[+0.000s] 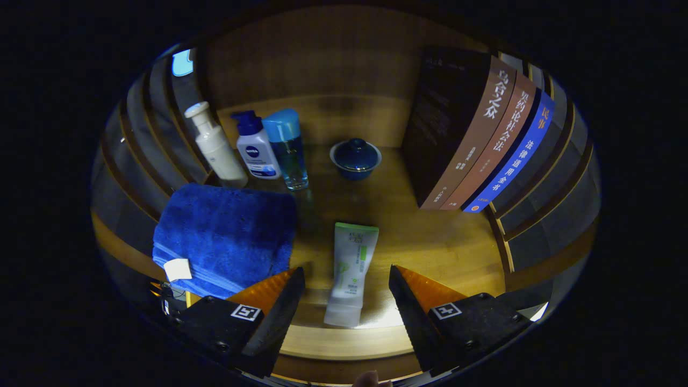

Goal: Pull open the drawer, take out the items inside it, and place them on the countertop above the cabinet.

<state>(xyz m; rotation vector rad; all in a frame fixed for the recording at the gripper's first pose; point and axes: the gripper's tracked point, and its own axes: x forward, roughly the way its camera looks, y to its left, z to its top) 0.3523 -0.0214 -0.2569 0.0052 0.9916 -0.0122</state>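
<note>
A white and green tube point(350, 271) lies flat on the wooden countertop point(430, 242), lengthwise between my two fingers. My gripper point(346, 279) is open, and its fingertips stand apart on either side of the tube without touching it. The left finger point(279, 306) and the right finger point(414, 306) each sit a short way off the tube's sides. A folded blue towel point(226, 239) rests on the counter just left of the tube, beside the left finger.
Beyond the towel stand a white pump bottle point(215, 142), a blue-capped white bottle point(255, 145) and a clear blue bottle point(287, 148). A small blue lidded bowl point(355, 157) sits further back. Three books point(478, 134) lean upright at the right. Slatted walls flank both sides.
</note>
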